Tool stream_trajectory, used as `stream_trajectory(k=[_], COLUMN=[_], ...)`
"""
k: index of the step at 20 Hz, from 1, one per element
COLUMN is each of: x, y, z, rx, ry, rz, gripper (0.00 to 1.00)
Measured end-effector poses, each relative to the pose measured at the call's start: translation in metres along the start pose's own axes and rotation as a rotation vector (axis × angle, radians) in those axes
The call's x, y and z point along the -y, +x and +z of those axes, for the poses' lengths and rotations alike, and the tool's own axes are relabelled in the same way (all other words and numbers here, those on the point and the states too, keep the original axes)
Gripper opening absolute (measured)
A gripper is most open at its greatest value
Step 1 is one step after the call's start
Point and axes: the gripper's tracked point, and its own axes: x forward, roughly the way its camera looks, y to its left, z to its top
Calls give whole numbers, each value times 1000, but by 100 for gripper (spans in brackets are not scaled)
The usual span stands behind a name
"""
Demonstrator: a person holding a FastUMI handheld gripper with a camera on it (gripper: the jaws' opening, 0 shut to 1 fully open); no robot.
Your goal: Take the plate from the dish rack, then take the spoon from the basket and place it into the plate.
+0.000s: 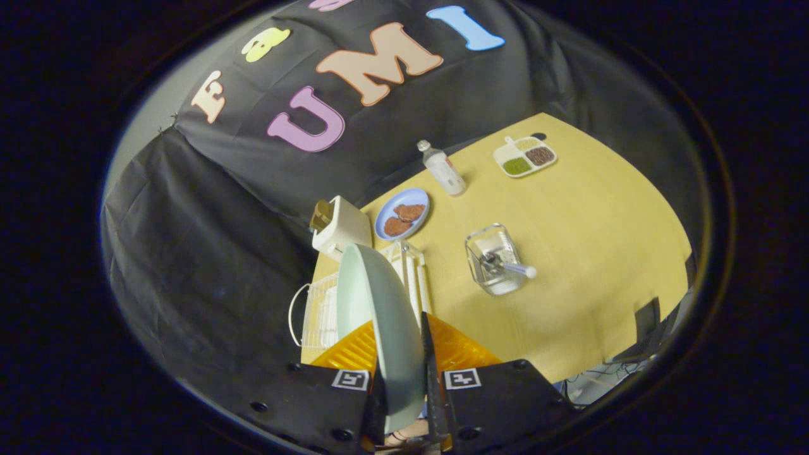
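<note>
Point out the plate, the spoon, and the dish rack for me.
plate [385,328], gripper view, on its pale face, held between the fingers of the gripper [404,385].
spoon [509,266], gripper view, on its handle, inside the clear basket [490,243].
dish rack [319,313], gripper view, on its white wire side.

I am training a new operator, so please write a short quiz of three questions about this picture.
1. True or false: the gripper holds the pale green plate on edge between its fingers.
2. What lies in the clear basket? A) spoon B) bottle C) toast
3. What stands directly beside the white dish rack, next to the blue plate?

Key:
1. True; both fingers press on it.
2. A; the spoon lies inside, its handle over the rim.
3. The white toaster.
</note>
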Motion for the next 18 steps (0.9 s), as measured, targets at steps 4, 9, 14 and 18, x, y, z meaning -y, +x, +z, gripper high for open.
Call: stream_trajectory(k=[4,9,14,18], x=[65,140,162,165], y=[1,41,79,93], z=[-61,-103,-100,-95], rx=[-27,-66,-57,-55], ry=[122,289,338,324], rz=[19,-17,-18,-21], gripper=[29,29,29,29])
